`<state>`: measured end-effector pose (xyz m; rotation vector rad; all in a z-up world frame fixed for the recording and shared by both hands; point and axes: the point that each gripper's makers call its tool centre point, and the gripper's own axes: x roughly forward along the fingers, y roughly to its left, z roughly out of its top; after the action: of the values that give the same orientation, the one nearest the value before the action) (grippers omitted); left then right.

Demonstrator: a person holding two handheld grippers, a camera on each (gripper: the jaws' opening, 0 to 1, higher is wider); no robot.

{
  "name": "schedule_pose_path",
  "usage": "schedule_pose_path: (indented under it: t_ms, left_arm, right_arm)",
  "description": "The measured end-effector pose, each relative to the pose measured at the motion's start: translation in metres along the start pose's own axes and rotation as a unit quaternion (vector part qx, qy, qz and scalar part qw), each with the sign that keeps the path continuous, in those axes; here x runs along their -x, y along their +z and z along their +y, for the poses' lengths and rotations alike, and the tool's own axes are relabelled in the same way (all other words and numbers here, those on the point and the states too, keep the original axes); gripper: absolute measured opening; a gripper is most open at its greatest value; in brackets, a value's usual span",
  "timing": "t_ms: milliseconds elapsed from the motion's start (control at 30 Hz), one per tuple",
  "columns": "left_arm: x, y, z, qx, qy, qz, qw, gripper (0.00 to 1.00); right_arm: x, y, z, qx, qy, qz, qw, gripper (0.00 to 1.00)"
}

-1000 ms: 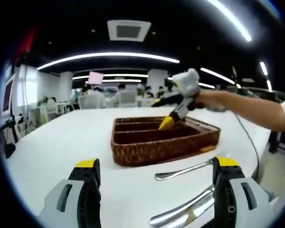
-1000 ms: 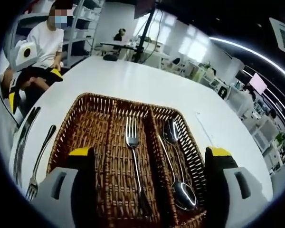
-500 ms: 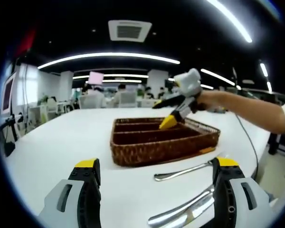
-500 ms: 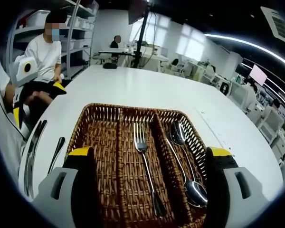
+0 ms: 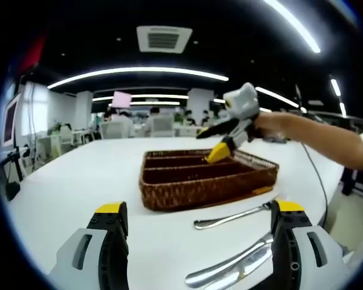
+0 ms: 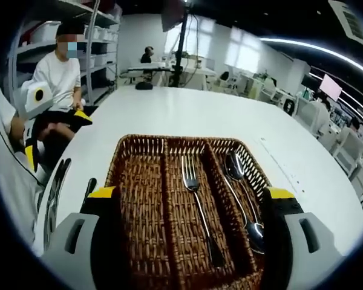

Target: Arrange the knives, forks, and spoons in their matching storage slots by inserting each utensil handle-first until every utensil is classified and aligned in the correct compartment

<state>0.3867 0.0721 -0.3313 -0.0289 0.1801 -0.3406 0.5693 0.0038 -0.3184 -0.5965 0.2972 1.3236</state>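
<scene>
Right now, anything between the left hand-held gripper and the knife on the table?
Nothing visible: the knife lies on the table between the open jaws of the left hand-held gripper, near the right one.

One basket (image 6: 139,181), one fork (image 6: 196,205) inside, two spoons (image 6: 245,193) (perhaps), two utensils (image 5: 230,216) outside.

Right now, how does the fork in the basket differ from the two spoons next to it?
The fork lies alone in the basket's middle compartment; the spoons share the compartment beside it. The fork's far end has tines; one spoon's bowl lies at the far end and the other's at the near end. All are shiny metal, lying lengthwise.
</scene>
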Motion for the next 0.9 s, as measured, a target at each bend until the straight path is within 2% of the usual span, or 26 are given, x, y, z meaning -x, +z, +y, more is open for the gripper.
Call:
schedule_pose_path:
  t_ms: [100, 300, 367, 400, 533, 667, 900]
  left_arm:
    - [-0.002, -0.002, -0.002, -0.003, -0.002, 0.003, 1.0000, 0.99]
    - [-0.003, -0.006, -0.008, -0.006, -0.007, 0.008, 0.9999, 0.99]
    - [-0.002, -0.006, -0.008, -0.006, -0.008, 0.008, 0.9999, 0.99]
    - [-0.002, -0.006, -0.008, -0.002, -0.007, 0.004, 1.0000, 0.99]
    - [-0.001, -0.007, -0.012, 0.008, -0.009, 0.001, 0.9999, 0.99]
    - [0.000, -0.008, -0.017, -0.007, -0.009, 0.004, 0.9999, 0.99]
    - [-0.001, -0.007, -0.018, -0.007, -0.014, 0.005, 0.9999, 0.99]
  right_arm:
    - [0.006, 0.000, 0.004, -0.018, 0.002, 0.004, 0.9998, 1.00]
    - [0.013, 0.001, 0.004, -0.018, -0.001, 0.001, 0.9998, 1.00]
    - [0.016, 0.001, 0.012, -0.019, 0.000, -0.001, 0.9998, 1.00]
    - [0.018, 0.002, 0.015, -0.005, -0.003, -0.002, 1.0000, 1.00]
    - [0.025, 0.001, 0.019, -0.020, 0.000, -0.003, 0.9998, 1.00]
    - [0.029, 0.000, 0.023, -0.020, -0.002, -0.001, 0.9998, 1.00]
    - [0.039, -0.007, 0.032, -0.027, -0.006, 0.002, 0.9996, 1.00]
